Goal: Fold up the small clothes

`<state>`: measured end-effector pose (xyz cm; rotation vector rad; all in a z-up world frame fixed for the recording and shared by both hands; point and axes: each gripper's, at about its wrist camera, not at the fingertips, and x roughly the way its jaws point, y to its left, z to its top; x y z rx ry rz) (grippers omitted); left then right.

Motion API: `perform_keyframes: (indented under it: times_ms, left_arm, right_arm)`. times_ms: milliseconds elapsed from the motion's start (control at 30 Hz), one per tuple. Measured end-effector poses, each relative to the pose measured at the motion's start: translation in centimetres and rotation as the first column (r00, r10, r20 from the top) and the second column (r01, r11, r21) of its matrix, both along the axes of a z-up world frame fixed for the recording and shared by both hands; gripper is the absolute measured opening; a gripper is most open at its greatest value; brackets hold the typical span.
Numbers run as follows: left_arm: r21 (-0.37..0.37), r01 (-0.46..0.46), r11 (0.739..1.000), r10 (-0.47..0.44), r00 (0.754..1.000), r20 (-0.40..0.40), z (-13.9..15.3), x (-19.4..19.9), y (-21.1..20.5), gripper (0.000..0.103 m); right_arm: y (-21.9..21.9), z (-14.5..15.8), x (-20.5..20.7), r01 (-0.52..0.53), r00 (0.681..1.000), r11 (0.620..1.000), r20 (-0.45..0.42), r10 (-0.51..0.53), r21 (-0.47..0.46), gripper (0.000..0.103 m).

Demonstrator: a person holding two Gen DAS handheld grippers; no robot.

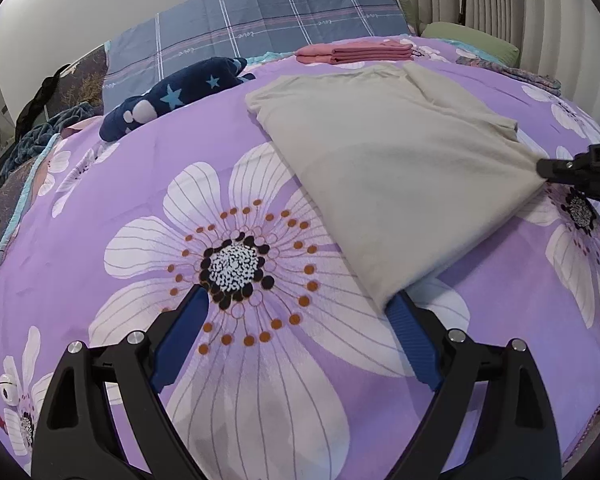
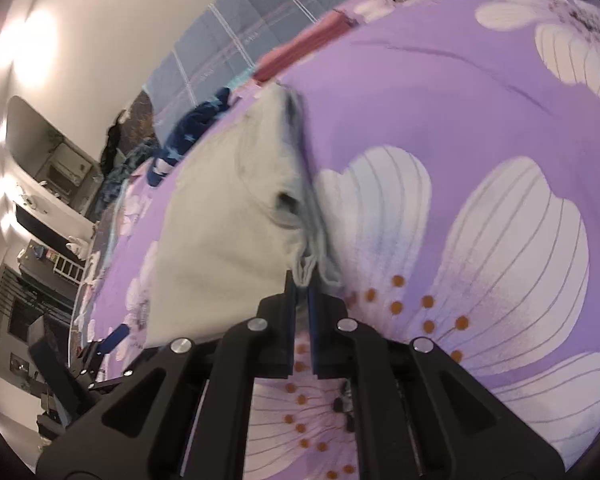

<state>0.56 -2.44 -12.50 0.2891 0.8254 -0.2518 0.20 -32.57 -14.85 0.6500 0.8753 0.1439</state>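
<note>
So the grey shirt [image 1: 384,168] lies folded in a long strip on the bed [image 1: 180,152], running from near the head end down toward the foot edge. The right gripper [image 2: 301,289] has its jaws nearly closed, pinching the bunched layers at one corner of the shirt. The left gripper [image 1: 296,308] is spread wide, low over the big flower print; its right finger [image 1: 410,340] pokes just under the shirt's near corner, while the other finger sits on bare bed. Up near the head edge there's a folded pink stack [image 1: 356,53], and a navy star-print piece [image 1: 172,98] is crumpled off to the left. A plaid pillow [image 1: 260,24] leans against the wall.
</note>
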Motion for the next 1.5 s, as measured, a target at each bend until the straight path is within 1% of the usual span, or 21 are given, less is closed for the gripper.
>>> perform_keyframes:
  times_ms: [100, 167, 233, 333, 433, 500, 567, 600, 733, 767, 833, 867, 933, 1067, 1167, 1233, 1267, 1333, 1367, 1433, 1500]
  left_arm:
    - [0.003, 0.025, 1.0, -0.025, 1.0, -0.017, 0.0, -0.6, 0.3, 0.09]
    - [-0.011, 0.055, 0.998, -0.056, 0.998, -0.034, 0.2, -1.2, 0.7, 0.09]
    - [-0.082, 0.104, 0.991, -0.108, 0.993, -0.05, 1.2, -2.0, 1.3, 0.086]
    - [-0.208, 0.17, 0.963, -0.177, 0.984, -0.017, 3.4, -2.3, 1.5, 0.066]
    - [-0.293, 0.222, 0.93, -0.218, 0.975, 0.046, 4.6, -1.2, 0.2, 0.051]
    - [-0.288, 0.214, 0.933, -0.219, 0.976, 0.016, 3.4, 0.0, -1.1, 0.045]
    - [-0.233, 0.18, 0.956, -0.203, 0.976, -0.078, 0.2, 1.6, -2.1, 0.042]
    - [-0.238, 0.177, 0.955, -0.203, 0.975, -0.087, -0.8, 1.8, -2.1, 0.043]
    - [-0.287, 0.168, 0.943, -0.205, 0.973, -0.103, -0.2, 1.9, -1.3, 0.042]
    - [-0.299, 0.167, 0.94, -0.206, 0.973, -0.106, -0.1, 1.9, -1.2, 0.042]
    - [-0.377, 0.189, 0.907, -0.241, 0.966, -0.097, 0.6, 1.9, -0.5, 0.042]
    - [-0.427, 0.2, 0.882, -0.254, 0.965, -0.072, 1.4, 2.0, 0.1, 0.042]
    - [-0.458, 0.199, 0.866, -0.237, 0.971, -0.027, 2.7, 2.7, 0.7, 0.043]
    - [-0.39, 0.147, 0.909, -0.144, 0.989, 0.035, 3.6, 6.7, 0.5, 0.045]
    - [-0.356, 0.113, 0.928, -0.12, 0.993, 0.002, 2.4, 9.0, -0.2, 0.045]
    - [-0.301, 0.08, 0.95, -0.094, 0.995, -0.032, 0.8, 9.8, -0.8, 0.052]
    - [-0.259, 0.052, 0.965, -0.072, 0.995, -0.07, -0.7, 10.4, -1.0, 0.065]
    - [-0.307, 0.025, 0.951, -0.06, 0.993, -0.104, -1.0, 11.0, 0.0, 0.068]
    - [-0.333, 0.019, 0.943, -0.06, 0.992, -0.111, -0.9, 11.2, 0.5, 0.069]
    - [-0.344, 0.018, 0.939, -0.06, 0.992, -0.111, -1.0, 11.1, 0.9, 0.069]
    - [-0.337, 0.02, 0.941, -0.061, 0.992, -0.112, -0.9, 11.1, 0.8, 0.069]
  right_arm:
    - [-0.7, -0.5, -0.3, -0.008, 1.0, 1.0, -0.022, 0.008, 0.03, 0.005]
    - [-1.0, 0.1, -0.9, -0.006, 1.0, 1.0, -0.029, 0.007, 0.029, 0.011]
    - [-1.1, 1.1, -1.4, 0.009, 1.0, 1.0, -0.008, -0.01, -0.007, 0.024]
    - [0.2, 3.3, -1.0, -0.05, 0.995, 0.995, 0.087, 0.057, -0.082, 0.024]
    - [3.3, 4.7, 0.5, -0.189, 0.961, 0.972, 0.178, 0.212, -0.141, 0.023]
    - [4.5, 4.0, 1.7, -0.19, 0.965, 0.958, 0.138, 0.223, -0.217, 0.023]
    - [4.8, 1.7, 3.1, -0.135, 0.989, 0.933, 0.01, 0.147, -0.332, 0.02]
    - [4.5, 0.8, 3.3, -0.116, 0.993, 0.927, -0.01, 0.12, -0.357, 0.0]
    - [5.0, 1.1, 2.4, -0.112, 0.991, 0.897, 0.017, 0.132, -0.427, 0.0]
    - [5.1, 1.6, 2.3, -0.119, 0.99, 0.896, 0.014, 0.138, -0.428, 0.003]
    - [4.6, 2.7, 2.5, -0.142, 0.987, 0.919, 0.025, 0.162, -0.367, 0.027]
    - [4.4, 3.6, 2.6, -0.153, 0.981, 0.93, 0.059, 0.183, -0.335, 0.031]
    - [4.0, 5.8, 3.5, -0.156, 0.97, 0.917, 0.117, 0.212, -0.367, 0.034]
    - [3.9, 7.6, 7.5, -0.165, 0.951, 0.886, 0.169, 0.26, -0.432, 0.034]
    - [3.4, 6.9, 11.7, -0.27, 0.928, 0.908, 0.164, 0.334, -0.32, 0.019]
    - [3.1, 5.7, 13.8, -0.303, 0.924, 0.909, 0.145, 0.353, -0.285, 0.017]
    - [3.1, 4.7, 15.0, -0.296, 0.931, 0.898, 0.114, 0.348, -0.325, 0.016]
    - [2.7, 2.6, 17.1, -0.216, 0.965, 0.85, 0.027, 0.26, -0.481, 0.012]
    - [1.7, 1.3, 17.8, -0.182, 0.977, 0.846, 0.008, 0.214, -0.502, 0.012]
    - [-0.2, 1.0, 17.8, -0.169, 0.981, 0.905, 0.023, 0.193, -0.391, 0.012]
    - [-1.3, 2.3, 17.4, -0.122, 0.988, 0.919, 0.042, 0.148, -0.376, 0.014]
